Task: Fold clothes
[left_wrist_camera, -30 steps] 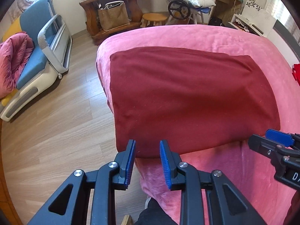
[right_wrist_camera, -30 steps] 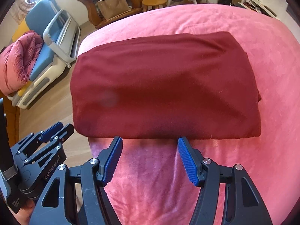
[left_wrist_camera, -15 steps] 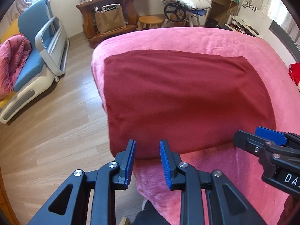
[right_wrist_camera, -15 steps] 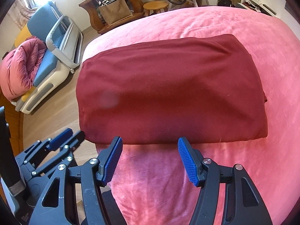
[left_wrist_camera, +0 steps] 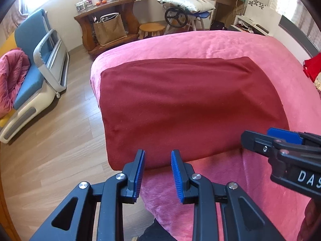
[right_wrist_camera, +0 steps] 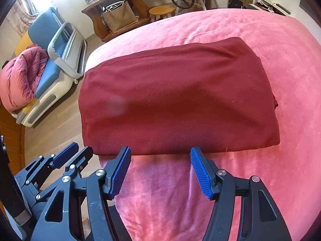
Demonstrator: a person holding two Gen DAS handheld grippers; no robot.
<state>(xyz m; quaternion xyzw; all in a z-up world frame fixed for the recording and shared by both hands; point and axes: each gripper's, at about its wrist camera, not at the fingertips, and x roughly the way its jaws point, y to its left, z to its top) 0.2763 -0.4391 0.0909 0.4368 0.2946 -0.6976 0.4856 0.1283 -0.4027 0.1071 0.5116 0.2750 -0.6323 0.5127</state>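
Meanwhile, from left to right: a blue armchair (left_wrist_camera: 30, 68) carrying a bundled pink quilt (left_wrist_camera: 10, 84) stands on the wood floor (left_wrist_camera: 60, 130); the left gripper (left_wrist_camera: 157, 156), its blue pads narrowly parted and holding nothing, hovers at the near-left corner of a folded dark red garment (left_wrist_camera: 190, 104); the garment lies flat as a rectangle on the pink blanket (left_wrist_camera: 200, 42) covering the bed; the right gripper (right_wrist_camera: 160, 154), jaws spread wide and empty, hangs just short of the garment's near edge; bright red cloth (left_wrist_camera: 313, 66) sits at the bed's far right.
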